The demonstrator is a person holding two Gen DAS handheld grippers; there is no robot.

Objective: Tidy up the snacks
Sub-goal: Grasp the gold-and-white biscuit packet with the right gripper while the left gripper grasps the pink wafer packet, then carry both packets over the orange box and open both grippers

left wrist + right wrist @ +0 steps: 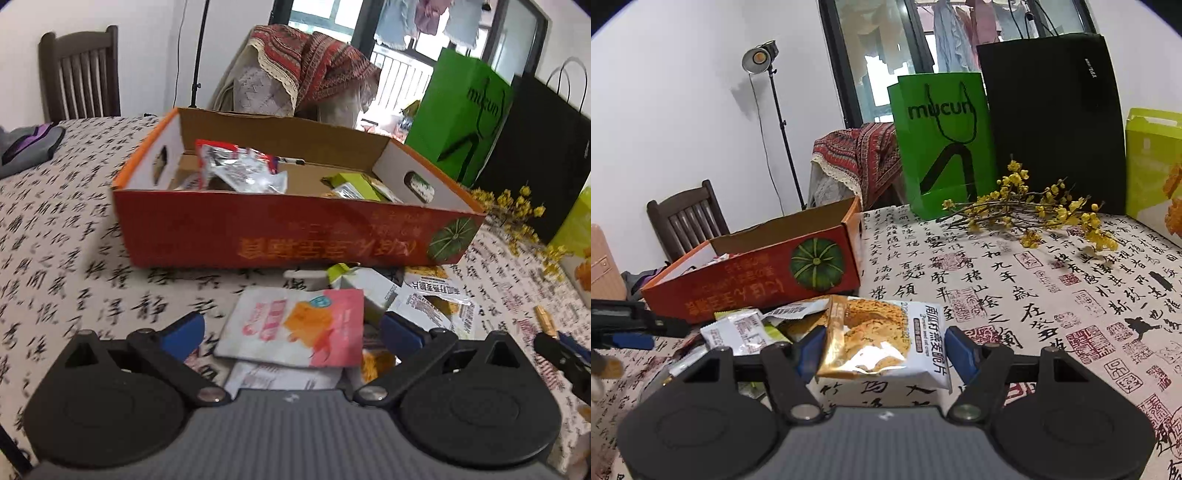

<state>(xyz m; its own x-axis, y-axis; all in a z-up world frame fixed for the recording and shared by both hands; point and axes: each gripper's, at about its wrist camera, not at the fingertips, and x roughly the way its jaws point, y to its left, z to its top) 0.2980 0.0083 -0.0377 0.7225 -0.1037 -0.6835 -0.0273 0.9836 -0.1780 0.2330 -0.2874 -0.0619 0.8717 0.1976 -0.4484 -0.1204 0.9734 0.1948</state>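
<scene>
An orange cardboard box [288,232] stands on the table with several snack packets inside, one a silver and red packet [240,168]. It also shows in the right wrist view [753,280]. My left gripper [291,330] is open above a pink and orange packet [295,326] in a pile in front of the box. My right gripper [884,349] is open, its blue pads on either side of a gold and white oat crisp packet [882,338]; I cannot tell whether they touch it. More packets [746,328] lie to its left.
A green paper bag [942,147], a black bag [1052,122] and a yellow-green box [1156,166] stand at the table's far side, with a yellow flower branch [1041,214] before them. A wooden chair [79,74] and a light stand [775,122] are behind the table.
</scene>
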